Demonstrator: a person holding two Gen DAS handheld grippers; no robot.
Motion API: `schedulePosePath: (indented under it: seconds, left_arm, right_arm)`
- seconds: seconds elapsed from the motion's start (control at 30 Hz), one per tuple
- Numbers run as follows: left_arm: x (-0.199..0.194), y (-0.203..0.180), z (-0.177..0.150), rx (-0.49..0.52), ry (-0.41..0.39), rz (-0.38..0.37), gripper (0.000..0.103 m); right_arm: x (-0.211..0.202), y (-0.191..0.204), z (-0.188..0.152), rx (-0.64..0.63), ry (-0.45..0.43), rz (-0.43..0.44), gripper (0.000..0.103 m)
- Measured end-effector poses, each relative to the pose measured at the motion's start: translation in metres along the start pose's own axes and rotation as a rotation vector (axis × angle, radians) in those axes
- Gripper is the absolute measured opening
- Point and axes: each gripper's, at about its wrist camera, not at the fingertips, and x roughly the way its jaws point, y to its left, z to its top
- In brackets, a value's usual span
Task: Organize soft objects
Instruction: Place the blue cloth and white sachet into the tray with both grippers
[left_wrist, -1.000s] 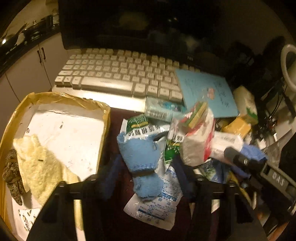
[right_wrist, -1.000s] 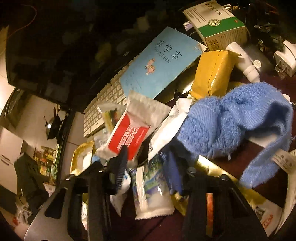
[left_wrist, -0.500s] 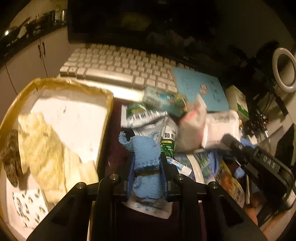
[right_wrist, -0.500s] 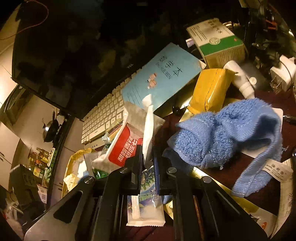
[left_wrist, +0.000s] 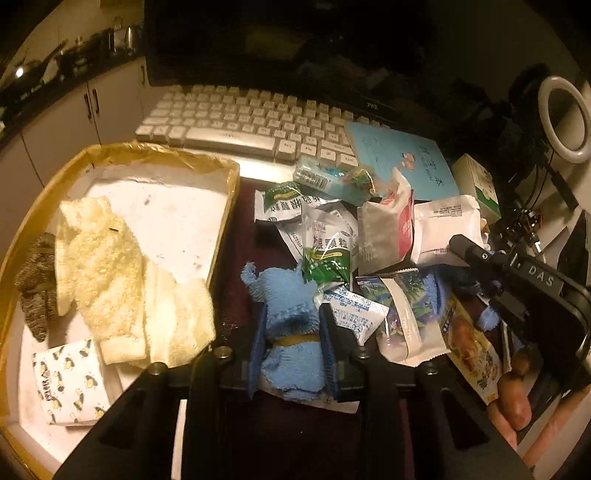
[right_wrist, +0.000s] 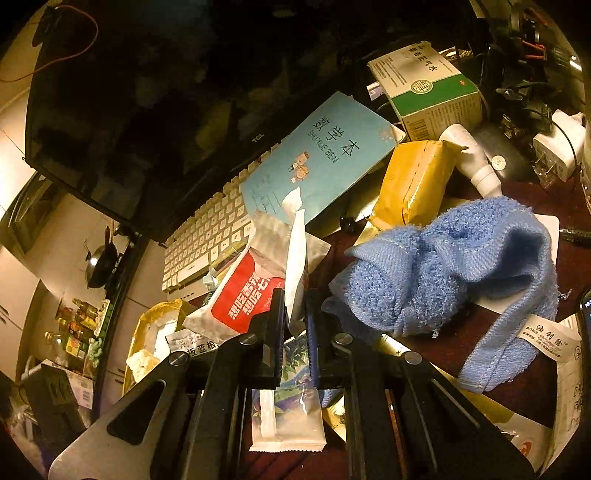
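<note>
My left gripper (left_wrist: 293, 317) is shut on a small blue knitted cloth (left_wrist: 284, 291), which bulges above and below the pads, just right of the tray. In the gold-rimmed tray (left_wrist: 162, 155) at left lie cream fuzzy socks (left_wrist: 107, 269), a grey sock (left_wrist: 37, 280) and a bee-print packet (left_wrist: 70, 380). My right gripper (right_wrist: 294, 299) is shut on the thin edge of a white packet (right_wrist: 295, 251) that stands upright between its pads. In the left wrist view the same packet (left_wrist: 447, 229) shows beside the right gripper's tip (left_wrist: 460, 245). A large blue towel (right_wrist: 461, 266) lies bunched to its right.
Snack and medicine packets (left_wrist: 325, 251) cover the dark tabletop, with a red-and-white pouch (right_wrist: 251, 291) among them. Behind them are a keyboard (left_wrist: 240, 122), a monitor (right_wrist: 147, 110), a blue notebook (right_wrist: 325, 158), a yellow pack (right_wrist: 413, 184) and a green-and-white box (right_wrist: 428, 88). A ring light (left_wrist: 565, 118) and cables crowd the far right.
Both grippers have closed, the left on the blue knitted cloth, the right on the white packet's edge. The left gripper has drawn back with the cloth, so more of the tray shows.
</note>
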Motion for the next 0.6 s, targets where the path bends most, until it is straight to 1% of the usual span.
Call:
schedulePosePath:
  seconds: [0.07,0.13,0.2,0.3,0.33,0.43,0.5,0.6]
  left_arm:
    - [-0.005,0.001,-0.004,0.000,-0.009,-0.004,0.025]
    - [-0.015,0.004,-0.007,-0.019,-0.025,-0.041,0.025]
    - [-0.028,0.008,-0.011,-0.041,-0.064,-0.074,0.025]
    - [-0.049,0.020,-0.013,-0.082,-0.125,-0.114,0.025]
    - [-0.059,0.027,-0.014,-0.109,-0.152,-0.130,0.025]
    - [-0.078,0.043,-0.012,-0.156,-0.209,-0.134,0.025]
    - [-0.085,0.052,-0.011,-0.176,-0.223,-0.127,0.025]
    - [-0.092,0.063,-0.011,-0.192,-0.234,-0.103,0.025]
  right_arm:
    - [-0.002,0.000,0.000,0.002,-0.006,0.006,0.010]
    - [-0.004,0.001,-0.001,-0.001,-0.015,0.008,0.010]
    - [-0.007,0.001,-0.001,-0.003,-0.025,0.012,0.010]
    - [-0.011,0.004,-0.002,-0.014,-0.034,0.047,0.010]
    - [-0.011,0.007,-0.002,-0.026,-0.028,0.075,0.010]
    - [-0.015,0.018,-0.004,-0.067,-0.012,0.157,0.010]
    - [-0.018,0.030,-0.008,-0.098,0.022,0.246,0.010]
    - [-0.019,0.051,-0.016,-0.145,0.063,0.309,0.010]
